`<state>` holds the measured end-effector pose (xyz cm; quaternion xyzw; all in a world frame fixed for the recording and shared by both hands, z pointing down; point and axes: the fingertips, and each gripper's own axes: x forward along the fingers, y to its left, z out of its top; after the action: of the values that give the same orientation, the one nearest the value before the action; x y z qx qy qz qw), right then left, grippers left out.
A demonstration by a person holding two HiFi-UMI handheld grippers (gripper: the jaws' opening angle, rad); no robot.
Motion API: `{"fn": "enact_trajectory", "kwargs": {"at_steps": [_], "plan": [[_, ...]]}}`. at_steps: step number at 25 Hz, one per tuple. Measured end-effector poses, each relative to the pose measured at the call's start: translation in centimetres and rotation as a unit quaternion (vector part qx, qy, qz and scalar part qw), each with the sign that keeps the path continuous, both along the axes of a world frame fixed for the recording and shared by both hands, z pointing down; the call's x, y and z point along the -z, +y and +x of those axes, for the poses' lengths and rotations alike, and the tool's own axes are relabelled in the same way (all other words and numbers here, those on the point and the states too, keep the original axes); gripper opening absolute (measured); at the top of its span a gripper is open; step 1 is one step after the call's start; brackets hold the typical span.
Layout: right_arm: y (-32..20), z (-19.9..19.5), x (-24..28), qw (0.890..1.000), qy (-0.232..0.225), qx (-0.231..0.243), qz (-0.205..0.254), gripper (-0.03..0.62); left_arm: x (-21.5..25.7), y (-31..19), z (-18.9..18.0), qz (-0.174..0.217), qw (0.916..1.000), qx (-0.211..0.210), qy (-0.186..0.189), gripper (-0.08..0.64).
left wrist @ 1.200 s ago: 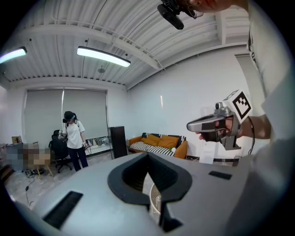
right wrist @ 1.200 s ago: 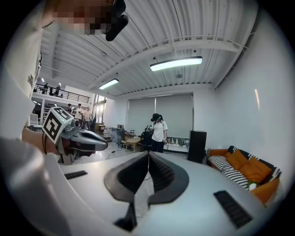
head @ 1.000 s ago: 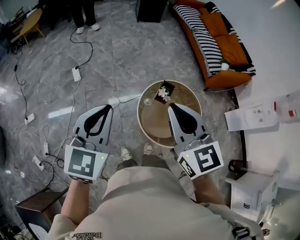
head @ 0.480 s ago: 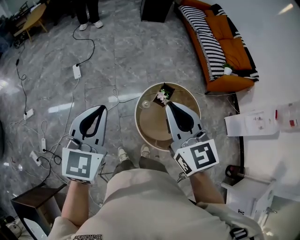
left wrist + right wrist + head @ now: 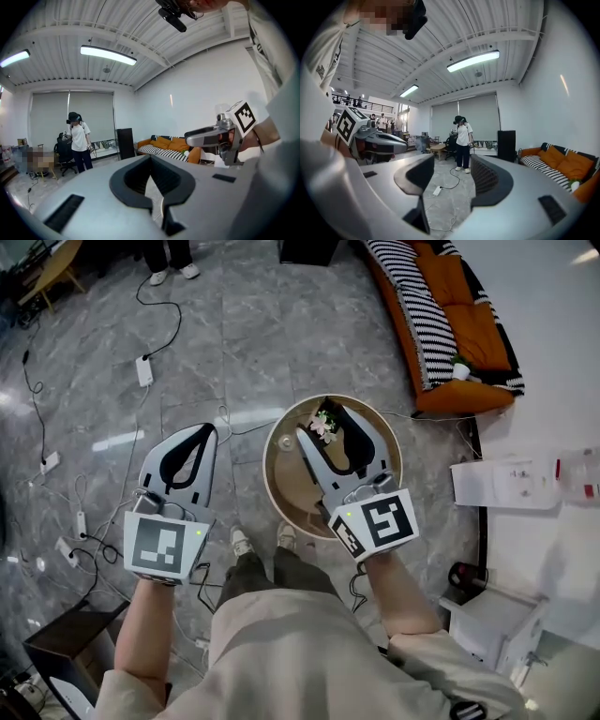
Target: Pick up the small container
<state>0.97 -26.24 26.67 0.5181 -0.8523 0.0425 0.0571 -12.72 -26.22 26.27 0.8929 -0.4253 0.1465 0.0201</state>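
Small container (image 5: 286,441) on round worktop (image 5: 292,486) | right gripper (image 5: 330,427) reaches over worktop, jaws opening, empty | left gripper (image 5: 203,432) over floor, jaws clenched

Beige short-sleeved shirt (image 5: 300,652), dark trousers (image 5: 267,570) and pale shoes (image 5: 241,542) here, and the left gripper (image 5: 208,428) and right gripper (image 5: 327,422) are both grey teardrop shells lined in black, each carrying a white cube (image 5: 167,547) of black square markers with a green light, the right's jaws opening, nothing between them.
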Motion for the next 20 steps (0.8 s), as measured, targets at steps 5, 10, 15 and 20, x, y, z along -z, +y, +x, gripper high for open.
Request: {"fn": "enact_trajectory", "kwargs": {"at_steps": [5, 10, 15, 20], "plan": [[-3.4, 0.5, -3.5, 1.000, -0.003, -0.009, -0.004, 0.245, -2.3, -3.2, 0.8, -0.003, 1.0000, 0.004, 0.008, 0.005], [-6.2, 1.1, -7.9, 1.000, 0.006, -0.026, 0.004, 0.278, -5.3, -5.4, 1.9, -0.003, 1.0000, 0.003, 0.008, 0.005], [-8.0, 0.8, -13.2, 1.000, 0.014, -0.026, -0.006, 0.290, -9.5, -6.9, 2.3, -0.016, 0.9998, 0.000, 0.007, 0.005], [-9.3, 0.6, -19.6, 0.999, 0.020, -0.025, -0.028, 0.298, -15.0, -8.1, 2.6, -0.036, 0.9993, 0.000, 0.005, 0.005]]}}
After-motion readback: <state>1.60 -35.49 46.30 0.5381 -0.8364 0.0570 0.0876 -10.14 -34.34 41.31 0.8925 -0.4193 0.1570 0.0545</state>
